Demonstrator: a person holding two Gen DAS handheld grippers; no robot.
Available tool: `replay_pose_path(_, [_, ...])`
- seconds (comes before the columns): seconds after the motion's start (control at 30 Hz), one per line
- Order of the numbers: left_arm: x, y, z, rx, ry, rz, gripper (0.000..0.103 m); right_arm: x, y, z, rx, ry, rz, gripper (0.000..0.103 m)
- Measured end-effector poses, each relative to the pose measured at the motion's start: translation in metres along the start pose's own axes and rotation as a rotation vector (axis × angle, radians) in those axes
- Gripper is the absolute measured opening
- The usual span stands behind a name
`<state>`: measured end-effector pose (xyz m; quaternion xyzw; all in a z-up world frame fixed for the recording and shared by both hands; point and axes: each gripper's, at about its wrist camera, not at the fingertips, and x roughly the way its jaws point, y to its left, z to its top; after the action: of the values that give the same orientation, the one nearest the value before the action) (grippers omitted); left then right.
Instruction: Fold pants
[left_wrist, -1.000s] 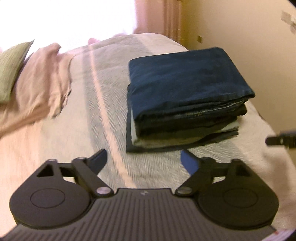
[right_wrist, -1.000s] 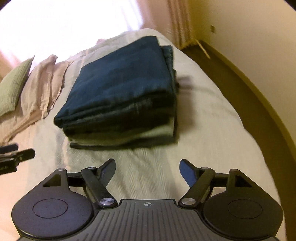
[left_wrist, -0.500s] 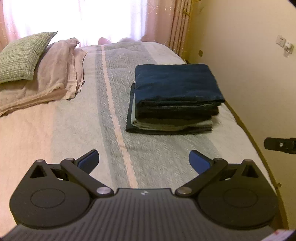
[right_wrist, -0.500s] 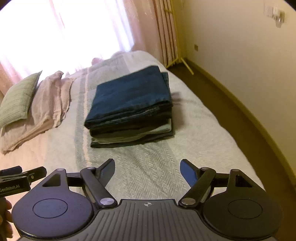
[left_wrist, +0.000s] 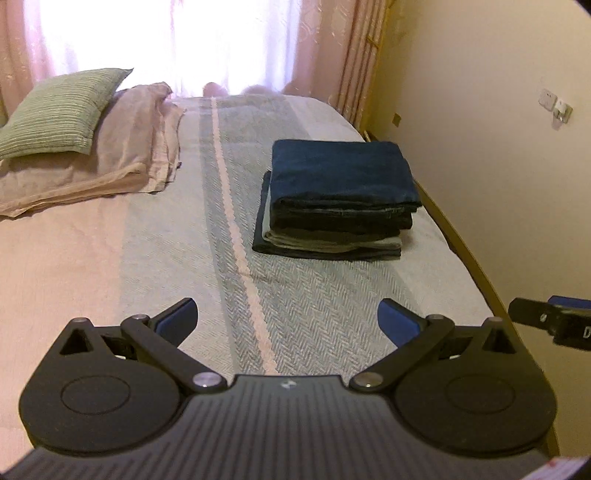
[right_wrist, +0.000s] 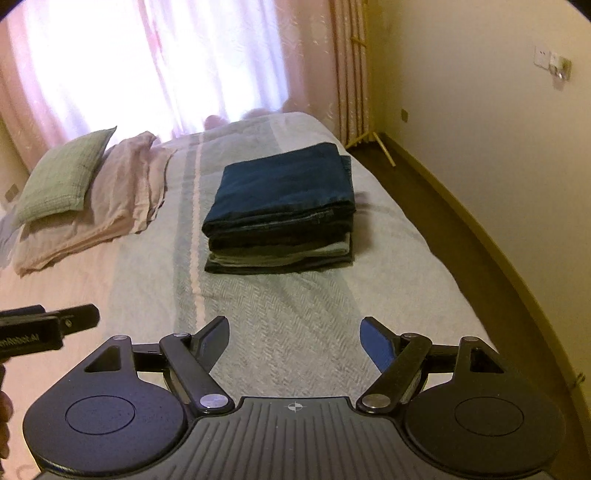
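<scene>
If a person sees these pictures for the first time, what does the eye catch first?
First, the stack of folded pants, dark blue on top, on the right half of the striped bed. Then the bright curtained window behind the bed, and the green pillow at far left.

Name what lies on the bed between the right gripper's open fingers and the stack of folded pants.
Only bare striped bedspread lies between the right gripper and the folded pants; the right wrist view shows it.

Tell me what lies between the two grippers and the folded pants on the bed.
Nothing visible. Only bare bedspread lies between the open left gripper, the open right gripper and the stack of folded pants. The pillows sit off to the side.
</scene>
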<state>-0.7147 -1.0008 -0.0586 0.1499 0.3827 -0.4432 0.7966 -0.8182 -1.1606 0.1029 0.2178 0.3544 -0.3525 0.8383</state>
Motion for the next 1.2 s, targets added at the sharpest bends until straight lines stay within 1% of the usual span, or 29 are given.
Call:
replay_pose_path(0.1, [-0.005,-0.007,0.002,-0.021,-0.007,0.025,0.102,0.001,-0.004,0.002,-0.024,0.002,0.009,0.075])
replay_pose_path(0.27, [-0.011,-0.017,0.009,-0.045,-0.01,0.042,0.102,0.005,-0.007,0.007,-0.059,0.0,0.017,0.075])
replay_pose_path(0.43, [-0.013,-0.025,0.014,-0.028,-0.017,0.048,0.102,0.008,-0.008,0.009,-0.065,-0.011,0.018,0.075])
replay_pose_path(0.57, [-0.013,-0.028,0.015,-0.017,-0.015,0.06,0.102,0.01,-0.005,0.008,-0.074,0.001,0.014,0.075])
replay_pose_path(0.67, [-0.012,-0.029,0.013,-0.004,-0.011,0.055,0.102,0.013,-0.001,0.007,-0.084,0.013,0.002,0.075])
replay_pose_path(0.87, [-0.009,-0.03,0.007,0.027,0.0,0.067,0.102,0.016,0.003,0.005,-0.071,0.024,0.005,0.075])
replay_pose_path(1.2, [-0.011,-0.032,0.002,0.037,0.005,0.069,0.102,0.015,0.009,0.0,-0.068,0.028,0.014,0.075])
